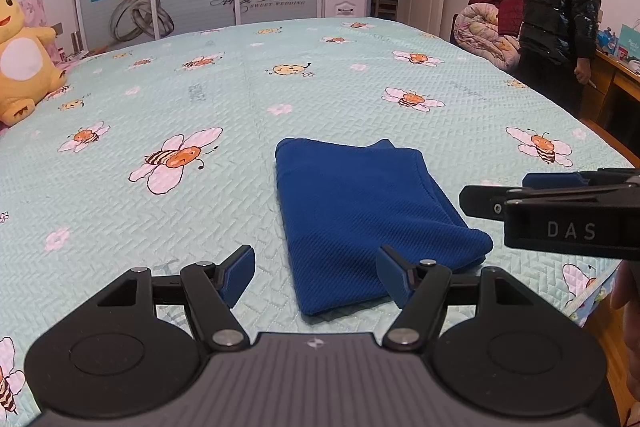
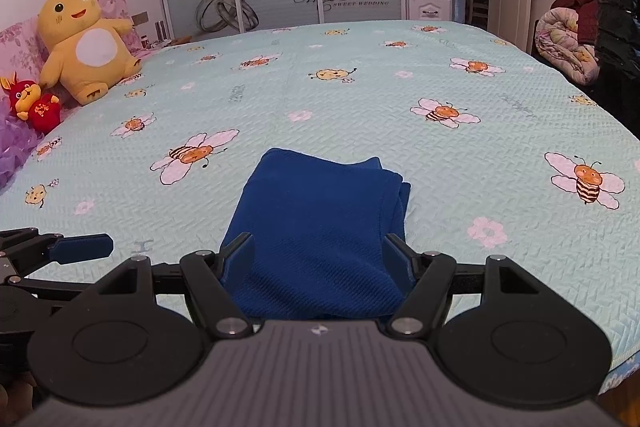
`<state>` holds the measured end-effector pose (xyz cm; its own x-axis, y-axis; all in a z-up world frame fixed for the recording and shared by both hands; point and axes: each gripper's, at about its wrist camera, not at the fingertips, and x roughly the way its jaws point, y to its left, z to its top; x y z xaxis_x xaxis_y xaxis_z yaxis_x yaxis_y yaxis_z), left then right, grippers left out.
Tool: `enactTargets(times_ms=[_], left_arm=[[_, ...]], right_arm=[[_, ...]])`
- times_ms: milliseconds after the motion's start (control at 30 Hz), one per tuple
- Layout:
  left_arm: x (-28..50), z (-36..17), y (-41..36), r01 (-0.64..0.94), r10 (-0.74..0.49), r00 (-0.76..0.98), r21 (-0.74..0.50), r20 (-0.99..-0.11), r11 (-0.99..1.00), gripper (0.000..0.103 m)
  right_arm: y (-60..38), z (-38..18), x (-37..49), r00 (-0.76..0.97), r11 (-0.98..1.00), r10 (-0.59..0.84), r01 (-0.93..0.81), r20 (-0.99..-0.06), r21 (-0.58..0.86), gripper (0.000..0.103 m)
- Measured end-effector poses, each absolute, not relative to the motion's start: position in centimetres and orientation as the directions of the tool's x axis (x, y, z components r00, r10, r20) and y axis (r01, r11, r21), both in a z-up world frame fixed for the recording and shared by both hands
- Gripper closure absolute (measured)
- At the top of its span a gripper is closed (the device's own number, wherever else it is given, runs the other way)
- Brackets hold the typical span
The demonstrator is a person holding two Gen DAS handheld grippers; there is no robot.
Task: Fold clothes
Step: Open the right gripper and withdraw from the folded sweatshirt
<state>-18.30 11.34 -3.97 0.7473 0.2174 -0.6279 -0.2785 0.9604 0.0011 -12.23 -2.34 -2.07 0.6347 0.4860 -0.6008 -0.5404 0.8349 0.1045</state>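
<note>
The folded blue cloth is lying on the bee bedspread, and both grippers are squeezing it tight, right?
Not quite. The folded blue cloth does lie on the bee bedspread, but neither gripper squeezes it. The right wrist view shows the right gripper open, its fingers apart above the cloth. The left wrist view shows the left gripper open too.

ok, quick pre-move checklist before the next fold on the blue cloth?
1. Left gripper jaws open, nothing between them: ok.
2. Right gripper jaws open, above the cloth's near end, not gripping: ok.
3. Blue cloth lies flat in a folded rectangle on the bedspread: ok.
4. Cloth edges aligned: not ok, a lower layer sticks out along the right side in the right wrist view.
5. Bedspread around the cloth free of other items; the yellow plush toy sits far off: ok.
6. Whether another fold is needed: cannot tell.
</note>
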Motion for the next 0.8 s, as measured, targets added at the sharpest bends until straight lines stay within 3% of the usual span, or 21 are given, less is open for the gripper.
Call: enactTargets(times_ms=[800], left_arm=[[-18.0,-4.9,12.1,-0.294,0.223,0.73,-0.002,-0.646,0.956,0.033]], right_arm=[[-1.5,-3.9,-12.2,0.592,0.823,0.495,-0.555,-0.636,0.124,0.033]])
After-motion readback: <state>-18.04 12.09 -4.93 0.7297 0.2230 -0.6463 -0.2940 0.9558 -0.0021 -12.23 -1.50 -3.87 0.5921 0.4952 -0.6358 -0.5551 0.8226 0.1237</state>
